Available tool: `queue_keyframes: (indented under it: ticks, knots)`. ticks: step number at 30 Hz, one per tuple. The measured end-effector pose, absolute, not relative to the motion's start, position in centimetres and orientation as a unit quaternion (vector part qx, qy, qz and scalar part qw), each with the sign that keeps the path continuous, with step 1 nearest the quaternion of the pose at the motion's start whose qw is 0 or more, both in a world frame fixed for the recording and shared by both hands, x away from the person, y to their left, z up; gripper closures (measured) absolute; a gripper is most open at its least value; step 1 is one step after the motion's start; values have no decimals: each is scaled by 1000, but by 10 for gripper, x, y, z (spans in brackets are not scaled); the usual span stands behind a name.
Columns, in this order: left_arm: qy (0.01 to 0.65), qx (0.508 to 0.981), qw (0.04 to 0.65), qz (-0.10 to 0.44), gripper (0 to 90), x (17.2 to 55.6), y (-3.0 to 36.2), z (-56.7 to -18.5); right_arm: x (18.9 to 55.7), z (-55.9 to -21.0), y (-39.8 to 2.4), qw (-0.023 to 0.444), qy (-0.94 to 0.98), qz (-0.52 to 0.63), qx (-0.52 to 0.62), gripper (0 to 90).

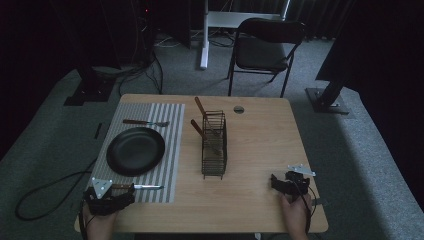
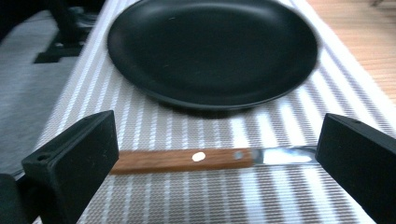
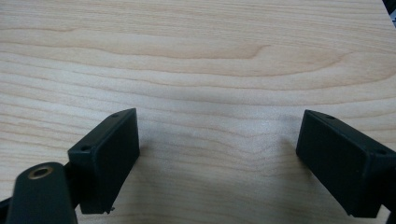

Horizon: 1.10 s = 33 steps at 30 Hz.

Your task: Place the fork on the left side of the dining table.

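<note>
The left gripper (image 2: 212,154) is held wide open astride a wooden-handled knife (image 2: 210,158) lying on the striped placemat (image 2: 140,126) just before a black plate (image 2: 212,46), while the right gripper (image 3: 217,154) is spread empty over bare table (image 3: 210,56).

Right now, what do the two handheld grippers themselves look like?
Both are black. The left gripper and right gripper each carry a grey three-cornered plate on top and end in two blocky black jaws with small screw holes. A black cable trails from the left one. No sleeves are visible.
</note>
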<state>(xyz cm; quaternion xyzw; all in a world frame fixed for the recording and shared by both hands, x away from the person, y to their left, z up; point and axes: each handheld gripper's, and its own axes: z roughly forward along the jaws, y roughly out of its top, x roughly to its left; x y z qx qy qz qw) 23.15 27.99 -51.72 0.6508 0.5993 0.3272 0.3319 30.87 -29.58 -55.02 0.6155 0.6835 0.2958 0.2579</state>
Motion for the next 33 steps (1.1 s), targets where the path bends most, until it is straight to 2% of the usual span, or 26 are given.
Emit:
queue_keyframes:
  ticks: [8, 18, 33]
  knots:
    - [633, 658, 270, 305, 0, 234, 289, -538, 309, -550, -296, 258, 683, 296, 616, 129]
    - [649, 657, 269, 275, 0, 242, 294, -549, 309, -550, -296, 258, 684, 296, 615, 129]
    - [647, 656, 273, 277, 0, 241, 295, -550, 309, -550, -296, 258, 684, 296, 615, 129]
